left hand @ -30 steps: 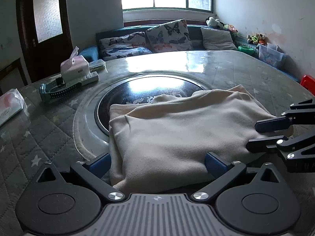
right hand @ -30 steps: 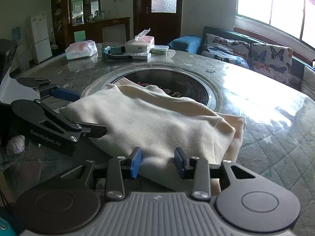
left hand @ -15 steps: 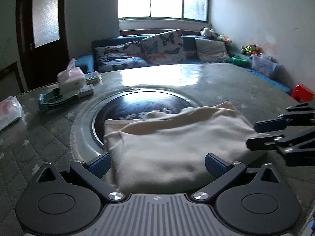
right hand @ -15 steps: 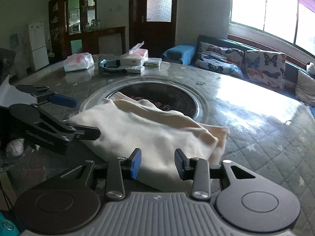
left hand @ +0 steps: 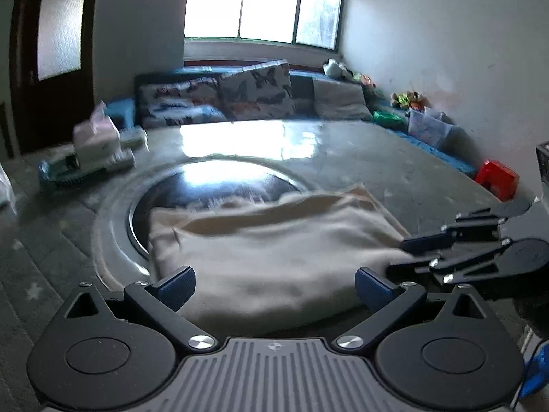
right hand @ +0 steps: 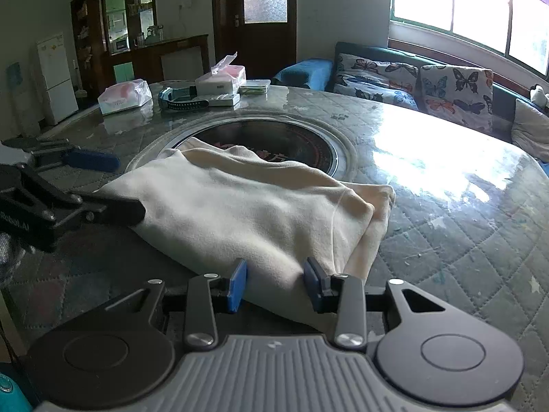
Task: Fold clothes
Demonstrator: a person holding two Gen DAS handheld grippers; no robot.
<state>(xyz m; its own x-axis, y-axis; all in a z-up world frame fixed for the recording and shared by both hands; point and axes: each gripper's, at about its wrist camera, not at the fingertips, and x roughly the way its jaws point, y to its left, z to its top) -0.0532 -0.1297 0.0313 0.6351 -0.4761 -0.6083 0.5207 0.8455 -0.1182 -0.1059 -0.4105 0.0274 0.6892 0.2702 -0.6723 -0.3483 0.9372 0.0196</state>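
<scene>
A cream garment (left hand: 274, 257) (right hand: 247, 206) lies folded flat on the round quilted table (right hand: 446, 233), partly over the table's dark glass centre disc (right hand: 295, 137). My left gripper (left hand: 274, 285) is open wide at the garment's near edge, its blue pads clear of the cloth; the view is blurred. In the right wrist view, the left gripper (right hand: 113, 185) sits at the fold's left corner. My right gripper (right hand: 274, 285) stands partly open at the other near edge, with cloth lying between its pads but not pinched. The right gripper (left hand: 399, 255) shows its fingers apart at the cloth's right corner.
A tissue box (right hand: 223, 77), a white plastic bag (right hand: 125, 96) and a blue-and-black band (right hand: 178, 98) stand at the table's far side. A sofa with butterfly cushions (right hand: 453, 86) runs under the window. A red box (left hand: 497, 178) lies beyond the table's right edge.
The left gripper has tipped upward, so the garment sits lower and smaller in its view. The right gripper has kept its place and its opening. The garment has not moved.
</scene>
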